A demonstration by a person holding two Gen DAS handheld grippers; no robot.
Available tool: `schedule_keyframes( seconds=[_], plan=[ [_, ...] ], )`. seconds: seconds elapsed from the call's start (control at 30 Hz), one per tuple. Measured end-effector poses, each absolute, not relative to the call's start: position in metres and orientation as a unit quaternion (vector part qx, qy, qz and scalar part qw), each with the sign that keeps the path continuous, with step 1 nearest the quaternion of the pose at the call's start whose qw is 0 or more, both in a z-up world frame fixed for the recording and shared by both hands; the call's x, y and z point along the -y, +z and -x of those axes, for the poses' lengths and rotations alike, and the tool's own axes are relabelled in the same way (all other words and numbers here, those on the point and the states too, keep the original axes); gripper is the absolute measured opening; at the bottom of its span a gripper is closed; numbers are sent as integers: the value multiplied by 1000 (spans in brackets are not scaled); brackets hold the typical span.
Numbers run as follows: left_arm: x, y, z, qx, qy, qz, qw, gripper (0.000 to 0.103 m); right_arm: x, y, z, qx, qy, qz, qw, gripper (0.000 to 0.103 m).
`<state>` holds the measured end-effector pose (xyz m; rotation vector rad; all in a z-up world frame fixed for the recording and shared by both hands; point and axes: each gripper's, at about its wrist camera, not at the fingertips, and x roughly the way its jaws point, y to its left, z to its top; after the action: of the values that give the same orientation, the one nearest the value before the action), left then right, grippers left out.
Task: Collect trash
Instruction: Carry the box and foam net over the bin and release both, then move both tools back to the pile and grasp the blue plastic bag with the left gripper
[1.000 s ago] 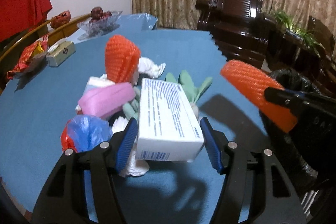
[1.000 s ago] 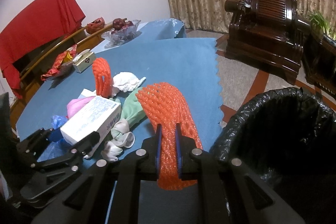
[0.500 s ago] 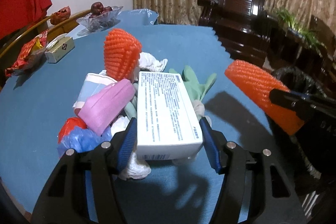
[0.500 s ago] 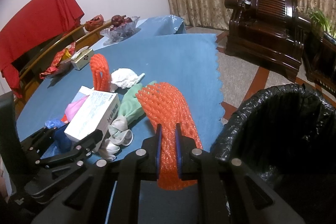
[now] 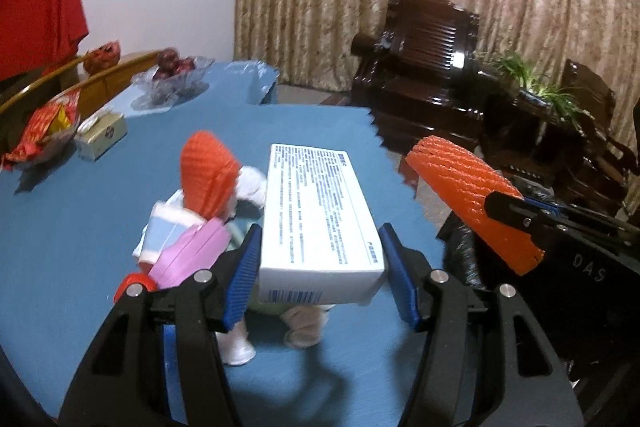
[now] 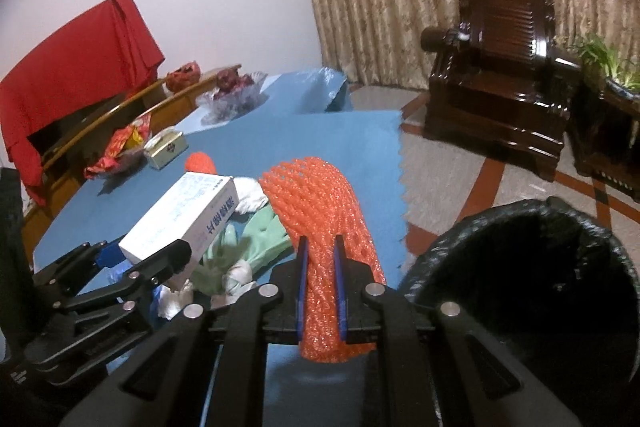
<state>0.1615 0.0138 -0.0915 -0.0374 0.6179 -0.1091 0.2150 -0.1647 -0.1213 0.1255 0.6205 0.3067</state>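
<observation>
- My left gripper (image 5: 320,277) was clamped on the white printed box (image 5: 318,223), one blue pad against each long side; the box projected forward from the jaws, clear of the table.
- My right gripper (image 6: 320,291) was squeezed tight on the orange foam net (image 6: 324,227), which stood up and forward between the pads with its lower end hanging below them.
- The black-lined trash bin (image 6: 532,291) stood on the floor just right of the right gripper, beside the blue table (image 5: 68,219).
- Remaining trash lay on the table under the box: a second orange net (image 5: 206,175), a pink packet (image 5: 188,253), a green glove (image 6: 256,239) and white crumpled tissue (image 6: 250,197).
</observation>
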Motion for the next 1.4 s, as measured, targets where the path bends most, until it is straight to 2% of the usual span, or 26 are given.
schedule_keyframes(
  seconds=[0.4, 0.73, 0.97, 1.2, 1.27, 1.4],
  plan=[
    [77, -90, -165, -303, -157, -7, 940, 57, 261, -117, -183, -295, 42, -81, 951, 11],
    [153, -110, -166, -316, -233, -31, 919, 57, 326, -145, -160, -325, -34, -107, 939, 11],
    [178, -127, -170, -341, -255, -37, 904, 57, 344, -167, -148, -352, -56, -116, 927, 11],
    [176, -132, -172, -357, -266, -35, 895, 59, 351, -179, -141, -365, -70, -124, 920, 22],
    [176, -132, -174, -357, -268, -35, 894, 64, 352, -179, -139, -365, -72, -124, 920, 28],
    [173, -129, -172, -354, -267, -35, 896, 69, 351, -177, -137, -360, -79, -121, 922, 48]
  ],
)
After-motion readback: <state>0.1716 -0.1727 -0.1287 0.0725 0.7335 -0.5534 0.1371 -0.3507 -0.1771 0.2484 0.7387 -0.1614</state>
